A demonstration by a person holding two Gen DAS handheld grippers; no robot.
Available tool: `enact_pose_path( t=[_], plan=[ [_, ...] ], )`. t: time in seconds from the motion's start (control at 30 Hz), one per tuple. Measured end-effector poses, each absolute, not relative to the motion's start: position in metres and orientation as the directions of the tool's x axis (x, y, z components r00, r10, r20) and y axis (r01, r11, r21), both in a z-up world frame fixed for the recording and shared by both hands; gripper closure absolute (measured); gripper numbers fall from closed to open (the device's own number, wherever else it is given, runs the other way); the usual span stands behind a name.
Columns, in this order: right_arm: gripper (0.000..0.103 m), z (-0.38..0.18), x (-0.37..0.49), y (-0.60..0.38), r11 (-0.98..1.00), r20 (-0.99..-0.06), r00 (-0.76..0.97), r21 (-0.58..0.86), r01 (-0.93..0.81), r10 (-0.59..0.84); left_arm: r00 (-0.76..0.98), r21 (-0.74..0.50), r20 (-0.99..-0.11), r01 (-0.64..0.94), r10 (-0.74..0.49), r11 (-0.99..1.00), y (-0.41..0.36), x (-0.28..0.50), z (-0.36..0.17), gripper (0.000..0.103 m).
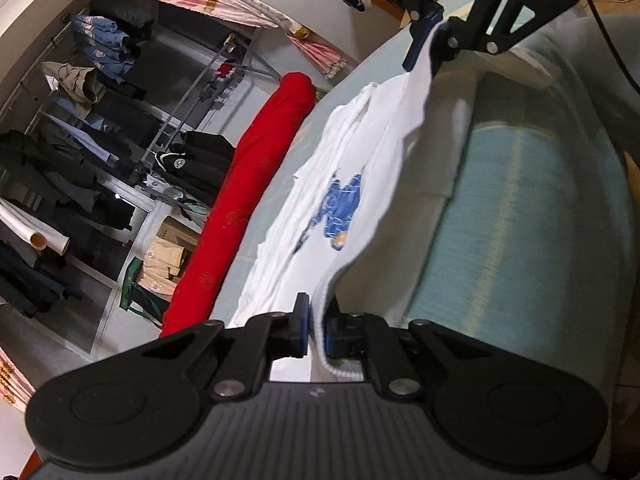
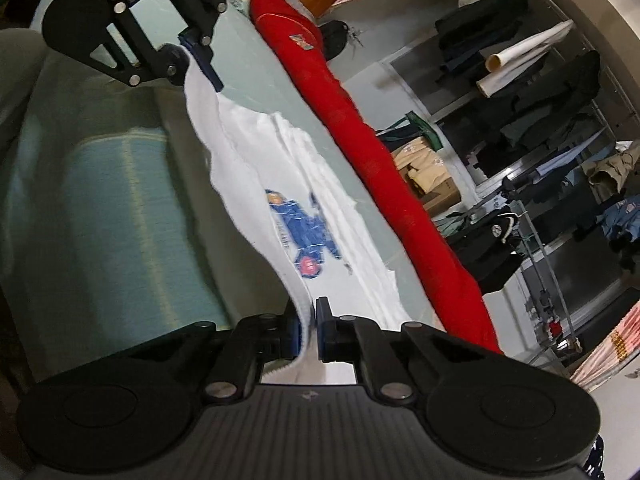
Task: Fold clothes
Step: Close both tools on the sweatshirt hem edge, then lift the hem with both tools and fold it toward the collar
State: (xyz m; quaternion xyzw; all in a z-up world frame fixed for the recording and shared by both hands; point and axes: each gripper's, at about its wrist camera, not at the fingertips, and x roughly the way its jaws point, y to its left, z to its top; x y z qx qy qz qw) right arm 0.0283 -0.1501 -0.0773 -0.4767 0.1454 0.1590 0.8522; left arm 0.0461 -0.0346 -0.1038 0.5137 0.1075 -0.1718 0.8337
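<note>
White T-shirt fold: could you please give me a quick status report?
Left gripper and right gripper both shut on white T-shirt edge. Edge lifted, stretched between them; rest on the bed. Red bolster lies alongside, apart.

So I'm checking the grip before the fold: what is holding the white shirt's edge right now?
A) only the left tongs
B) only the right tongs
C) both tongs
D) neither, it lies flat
C: the left tongs and the right tongs each pinch the edge of the white shirt, lifting it off the surface.
</note>
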Motion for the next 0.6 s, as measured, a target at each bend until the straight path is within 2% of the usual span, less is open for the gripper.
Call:
enact_pose_path(
  t=[0.3, 0.6],
  plan=[
    [0.095, -0.063, 0.078, -0.153, 0.52, -0.357, 0.929, -0.777, -0.354, 0.098, 0.935, 0.826, -0.316, 0.354, -0.16, 0.438, -0.038, 0.093, -0.088, 0.097],
    [0.095, -0.055, 0.142, -0.159, 0.54, -0.324, 0.944, -0.784, -0.306, 0.065, 0.937, 0.806, -0.314, 0.347, -0.152, 0.479, -0.04, 0.155, -0.076, 0.097]
  ],
)
